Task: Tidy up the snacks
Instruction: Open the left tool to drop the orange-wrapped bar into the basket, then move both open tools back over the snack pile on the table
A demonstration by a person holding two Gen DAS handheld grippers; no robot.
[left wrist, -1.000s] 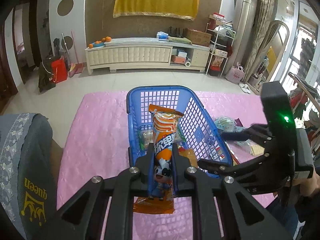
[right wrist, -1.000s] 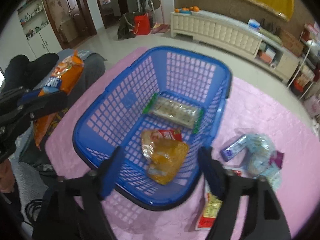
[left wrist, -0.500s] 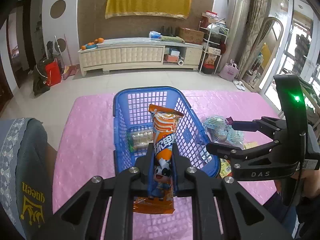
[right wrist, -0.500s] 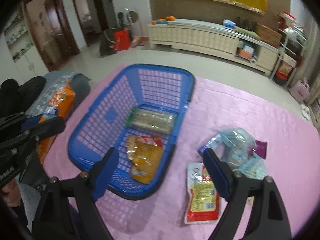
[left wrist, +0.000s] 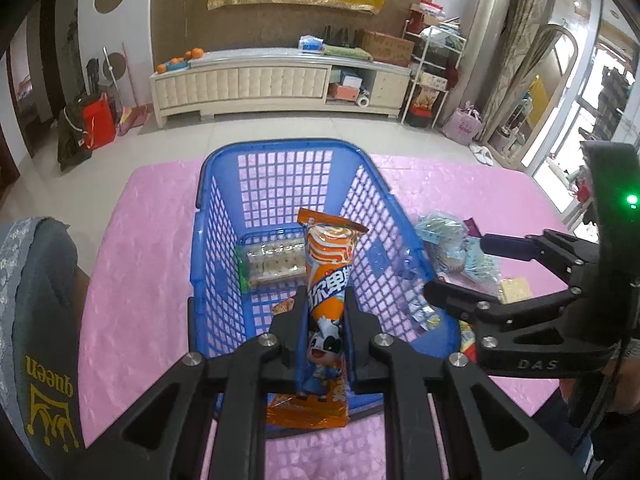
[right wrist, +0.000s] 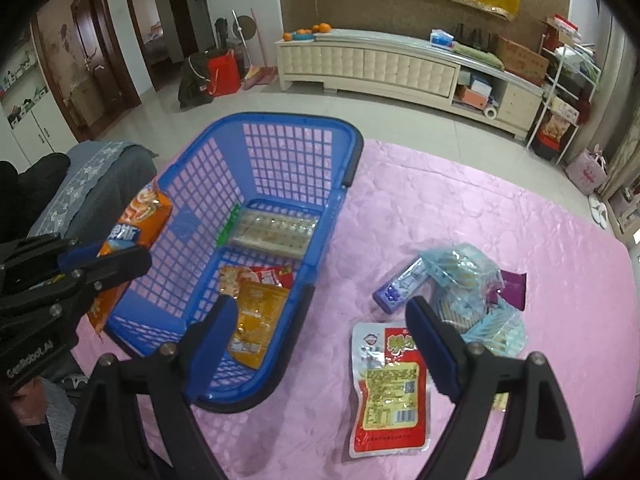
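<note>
left gripper (left wrist: pixel 325 320) — jaws pinched on the orange snack packet (left wrist: pixel 326 280), which is held upright above the near end of the blue basket (left wrist: pixel 216 240). right gripper (right wrist: pixel 320 336) — jaws spread wide, holding nothing, hanging over the basket's right wall and the pink tablecloth (right wrist: pixel 480 208). inside the basket: a clear biscuit tray (right wrist: pixel 272 232) at the far end, a yellow pouch (right wrist: pixel 256 324) nearer. on the cloth, right of the basket: a red-and-white pouch (right wrist: pixel 388 388), a purple candy pack (right wrist: pixel 400 286) and light-blue wrapped snacks (right wrist: pixel 468 280).
</note>
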